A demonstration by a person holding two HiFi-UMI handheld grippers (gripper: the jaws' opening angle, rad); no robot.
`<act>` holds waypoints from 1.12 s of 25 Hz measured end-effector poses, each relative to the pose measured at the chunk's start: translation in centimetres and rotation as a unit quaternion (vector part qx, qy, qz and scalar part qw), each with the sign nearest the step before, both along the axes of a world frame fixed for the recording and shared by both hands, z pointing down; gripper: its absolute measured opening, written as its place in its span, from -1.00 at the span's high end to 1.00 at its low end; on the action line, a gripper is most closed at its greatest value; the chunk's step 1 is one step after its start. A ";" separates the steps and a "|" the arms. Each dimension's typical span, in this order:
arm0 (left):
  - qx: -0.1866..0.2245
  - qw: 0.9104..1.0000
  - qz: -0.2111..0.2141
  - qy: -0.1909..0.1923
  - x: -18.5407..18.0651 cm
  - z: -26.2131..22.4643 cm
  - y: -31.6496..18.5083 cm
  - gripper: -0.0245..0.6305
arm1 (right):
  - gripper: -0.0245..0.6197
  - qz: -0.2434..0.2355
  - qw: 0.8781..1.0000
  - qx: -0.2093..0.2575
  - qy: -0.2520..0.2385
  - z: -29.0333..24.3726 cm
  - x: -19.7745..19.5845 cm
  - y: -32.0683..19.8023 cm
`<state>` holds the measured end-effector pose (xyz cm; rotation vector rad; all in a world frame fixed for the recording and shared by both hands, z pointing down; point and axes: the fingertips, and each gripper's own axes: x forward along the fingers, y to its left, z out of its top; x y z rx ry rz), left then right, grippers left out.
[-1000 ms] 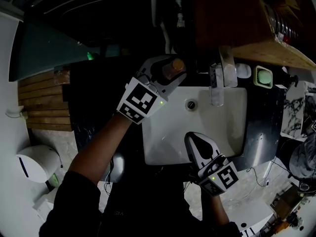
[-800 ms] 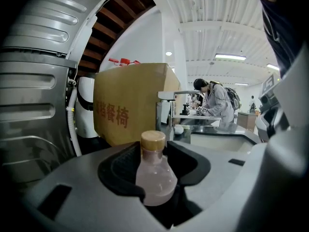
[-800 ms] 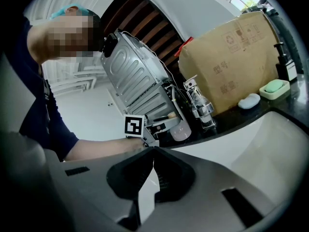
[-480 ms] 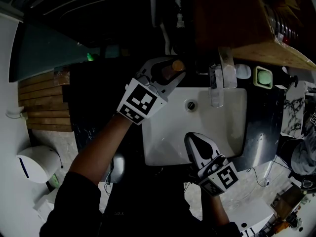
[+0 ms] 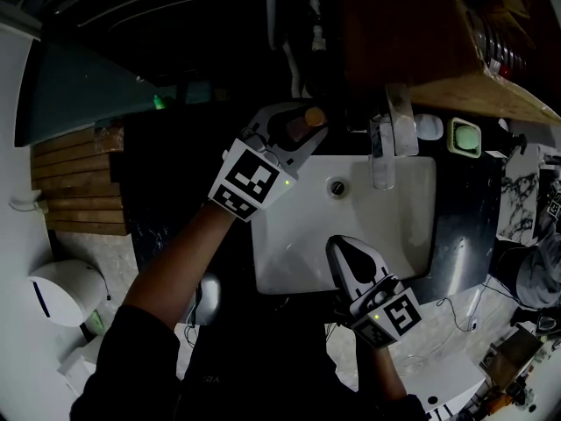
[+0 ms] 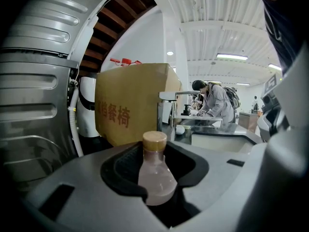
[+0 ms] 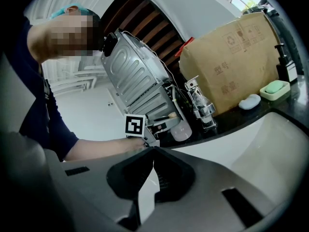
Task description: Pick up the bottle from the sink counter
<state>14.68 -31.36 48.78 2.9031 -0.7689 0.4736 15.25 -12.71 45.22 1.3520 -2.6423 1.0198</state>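
Left claw (image 5: 305, 128): the jaws have just been closing, and both now bear on the body of the bottle (image 6: 155, 175), which stands upright between them with its cap clear of the jaws. Right claw (image 5: 342, 248): jaws clenched together, nothing between them, positioned over the near rim of the white sink (image 5: 289, 226), well apart from the bottle.

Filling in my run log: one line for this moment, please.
left gripper: jaws just closing, pads on clear tan-capped bottle | right gripper: shut, empty, over white sink basin
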 end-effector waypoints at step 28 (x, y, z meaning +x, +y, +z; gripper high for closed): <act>-0.004 1.000 0.014 -0.001 -1.0 -1.3 2.2 0.49 | 0.85 0.004 1.000 0.021 0.008 -2.3 -0.7 0.8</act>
